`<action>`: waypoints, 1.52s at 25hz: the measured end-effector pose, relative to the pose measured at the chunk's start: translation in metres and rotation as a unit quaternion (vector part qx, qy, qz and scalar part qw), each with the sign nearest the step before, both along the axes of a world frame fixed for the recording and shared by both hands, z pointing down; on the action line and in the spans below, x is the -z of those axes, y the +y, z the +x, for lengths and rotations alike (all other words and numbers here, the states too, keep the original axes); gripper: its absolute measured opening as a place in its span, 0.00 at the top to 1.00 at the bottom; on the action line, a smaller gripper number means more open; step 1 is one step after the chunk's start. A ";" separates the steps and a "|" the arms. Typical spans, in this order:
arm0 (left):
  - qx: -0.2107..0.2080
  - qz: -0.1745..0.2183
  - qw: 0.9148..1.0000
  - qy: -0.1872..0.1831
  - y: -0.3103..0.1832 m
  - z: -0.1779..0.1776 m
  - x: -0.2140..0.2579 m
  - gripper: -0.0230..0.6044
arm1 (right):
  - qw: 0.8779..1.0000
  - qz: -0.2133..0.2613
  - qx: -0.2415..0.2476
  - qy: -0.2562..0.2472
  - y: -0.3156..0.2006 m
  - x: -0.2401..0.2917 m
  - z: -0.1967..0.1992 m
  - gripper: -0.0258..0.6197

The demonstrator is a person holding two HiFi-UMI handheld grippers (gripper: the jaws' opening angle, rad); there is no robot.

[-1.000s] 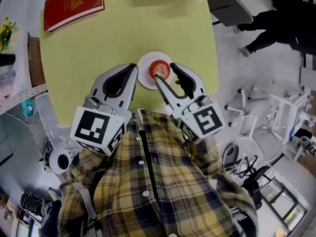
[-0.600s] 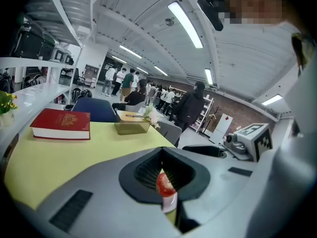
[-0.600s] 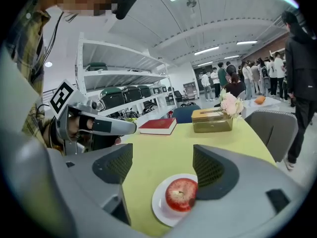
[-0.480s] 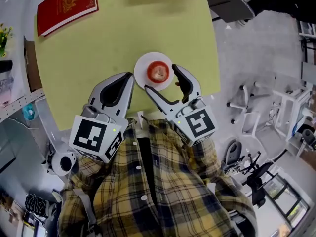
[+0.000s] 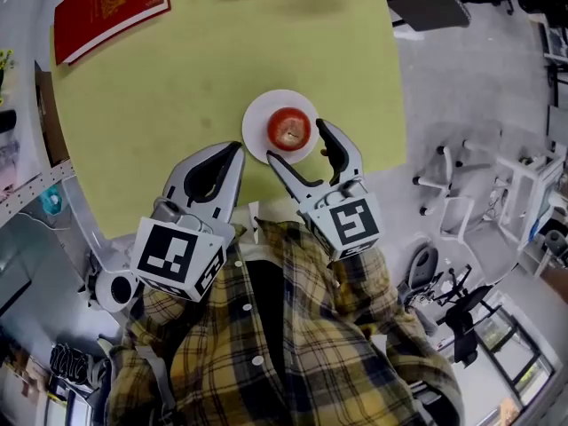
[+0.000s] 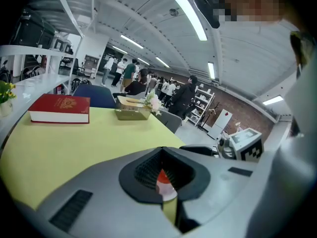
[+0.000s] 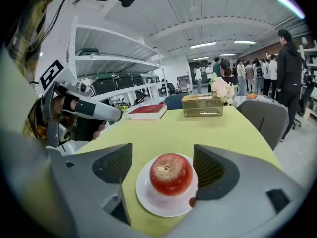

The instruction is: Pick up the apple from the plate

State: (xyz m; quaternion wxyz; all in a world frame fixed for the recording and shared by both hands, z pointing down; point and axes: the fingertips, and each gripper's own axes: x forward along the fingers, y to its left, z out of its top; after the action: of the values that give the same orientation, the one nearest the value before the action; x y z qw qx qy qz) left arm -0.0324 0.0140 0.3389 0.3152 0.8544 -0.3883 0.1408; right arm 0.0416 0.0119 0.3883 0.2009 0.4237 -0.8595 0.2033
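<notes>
A red apple [image 5: 287, 129] sits upright on a small white plate [image 5: 257, 114] near the front edge of the yellow-green table [image 5: 177, 78]. My right gripper [image 5: 297, 142] hangs just short of the plate, open wide. In the right gripper view the apple [image 7: 171, 173] and plate [image 7: 153, 202] lie ahead between the two dark pads [image 7: 210, 167], untouched. My left gripper [image 5: 232, 152] is to the plate's left, shut and empty. In the left gripper view a sliver of the apple [image 6: 162, 178] shows through its closed tips.
A red book [image 5: 111, 3] lies at the table's far left corner. A clear box with flowers [image 7: 202, 104] stands at the far edge. Chairs [image 7: 262, 118] and several people stand beyond the table. The table's edge runs right under both grippers.
Both grippers have sunk toward the table. The right jaws, half open over the apple before, have spread wide and now flank the plate's near side.
</notes>
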 end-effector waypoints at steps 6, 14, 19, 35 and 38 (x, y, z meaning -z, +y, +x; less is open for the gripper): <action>-0.007 -0.022 1.000 0.000 0.007 0.003 -0.019 0.95 | 0.999 -0.004 -0.005 0.032 -0.002 -0.025 0.004 0.39; -0.008 -0.042 0.999 0.000 0.017 0.006 -0.035 0.95 | 0.999 -0.018 -0.007 0.040 0.003 -0.046 0.007 0.36; -0.005 -0.053 0.999 0.001 0.020 0.005 -0.045 0.95 | 0.998 -0.021 -0.006 0.053 0.004 -0.064 0.009 0.36; 0.007 -0.069 0.998 0.004 0.020 0.005 -0.057 0.95 | 0.997 -0.033 0.000 0.072 0.003 -0.087 0.006 0.35; 0.008 -0.072 0.997 0.005 0.019 0.005 -0.059 0.95 | 0.996 -0.027 0.004 0.088 0.002 -0.089 0.006 0.35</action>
State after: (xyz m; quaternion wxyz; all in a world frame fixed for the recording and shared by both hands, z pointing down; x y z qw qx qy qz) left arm -0.0273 0.0331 0.3979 0.3784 0.8272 -0.3826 0.1618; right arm 0.0479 0.0136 0.4775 0.2880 0.4313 -0.8341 0.1880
